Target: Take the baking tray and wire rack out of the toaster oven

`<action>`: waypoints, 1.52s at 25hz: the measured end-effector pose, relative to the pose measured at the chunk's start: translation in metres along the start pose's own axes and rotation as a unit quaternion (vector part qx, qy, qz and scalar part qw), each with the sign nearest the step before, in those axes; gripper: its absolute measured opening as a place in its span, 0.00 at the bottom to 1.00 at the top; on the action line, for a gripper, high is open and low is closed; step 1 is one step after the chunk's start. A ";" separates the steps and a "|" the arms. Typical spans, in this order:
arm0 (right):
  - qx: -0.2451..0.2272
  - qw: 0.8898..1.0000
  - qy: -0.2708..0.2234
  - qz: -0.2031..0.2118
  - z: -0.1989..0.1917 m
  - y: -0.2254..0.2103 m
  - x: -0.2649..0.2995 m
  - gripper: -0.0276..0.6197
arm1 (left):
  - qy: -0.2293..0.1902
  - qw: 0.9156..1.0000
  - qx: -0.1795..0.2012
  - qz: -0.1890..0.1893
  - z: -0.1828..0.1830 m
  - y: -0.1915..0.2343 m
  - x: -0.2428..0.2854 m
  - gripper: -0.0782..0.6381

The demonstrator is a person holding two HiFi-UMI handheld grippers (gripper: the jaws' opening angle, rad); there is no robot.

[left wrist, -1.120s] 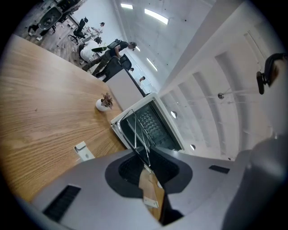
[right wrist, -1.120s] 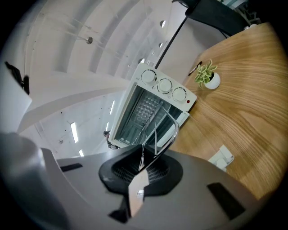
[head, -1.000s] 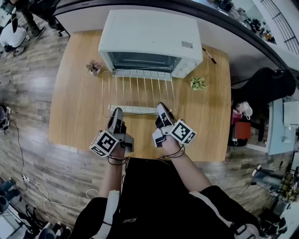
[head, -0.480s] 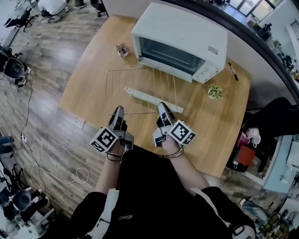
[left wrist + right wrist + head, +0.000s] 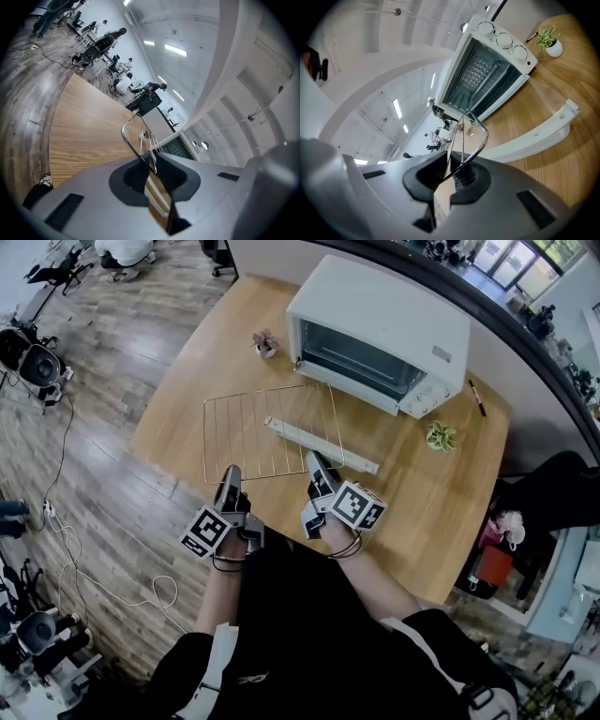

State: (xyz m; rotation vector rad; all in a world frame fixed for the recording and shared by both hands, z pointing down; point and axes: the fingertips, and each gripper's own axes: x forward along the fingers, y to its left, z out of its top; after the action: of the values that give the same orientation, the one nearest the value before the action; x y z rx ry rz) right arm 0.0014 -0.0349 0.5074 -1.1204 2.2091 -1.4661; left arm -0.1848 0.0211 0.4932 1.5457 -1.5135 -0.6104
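The white toaster oven [image 5: 380, 334] stands at the back of the wooden table [image 5: 187, 390] with its door [image 5: 323, 446] folded down flat. The wire rack [image 5: 267, 432] is outside the oven, held level over the door and the table to its left. My left gripper [image 5: 230, 482] is shut on the rack's near edge at the left corner, my right gripper [image 5: 317, 470] on the same edge further right. The rack's rim wire [image 5: 136, 140] runs between the left jaws, and the rim wire [image 5: 476, 140] between the right jaws. Inside the oven, what looks like the baking tray [image 5: 487, 77] shows.
A small potted plant [image 5: 266, 341] sits left of the oven and a green one [image 5: 441, 437] to its right, with a pen [image 5: 479, 397] behind it. The table's near edge is just under my grippers. Cables lie on the wooden floor [image 5: 84, 474] at the left.
The rack's far edge has left the oven mouth, and the rack has come out and swung leftward. Both grippers moved with it, still shut on its near edge.
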 end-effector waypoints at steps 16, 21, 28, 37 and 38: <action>-0.017 0.993 0.111 -0.027 -0.087 0.028 0.117 0.12 | -0.031 0.996 -0.046 0.071 0.087 0.106 -0.013 0.18; -0.013 0.990 0.130 -0.045 -0.107 0.029 0.152 0.13 | -0.022 0.995 -0.051 0.084 0.113 0.134 -0.003 0.18; -0.007 0.988 0.136 -0.073 -0.124 0.026 0.195 0.13 | 0.000 0.994 -0.066 0.090 0.140 0.170 0.018 0.18; 0.013 0.987 0.131 -0.095 -0.131 0.009 0.220 0.12 | 0.037 0.993 -0.076 0.078 0.144 0.196 0.043 0.18; 0.013 0.986 0.134 -0.103 -0.133 0.005 0.220 0.12 | 0.050 0.993 -0.075 0.082 0.141 0.200 0.045 0.18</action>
State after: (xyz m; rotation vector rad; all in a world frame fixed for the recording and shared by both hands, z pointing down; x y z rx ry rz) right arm -0.2260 -0.1039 0.6053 -1.2380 2.2955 -1.8220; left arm -0.4033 -0.0335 0.5986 1.3046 -1.4667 -0.5328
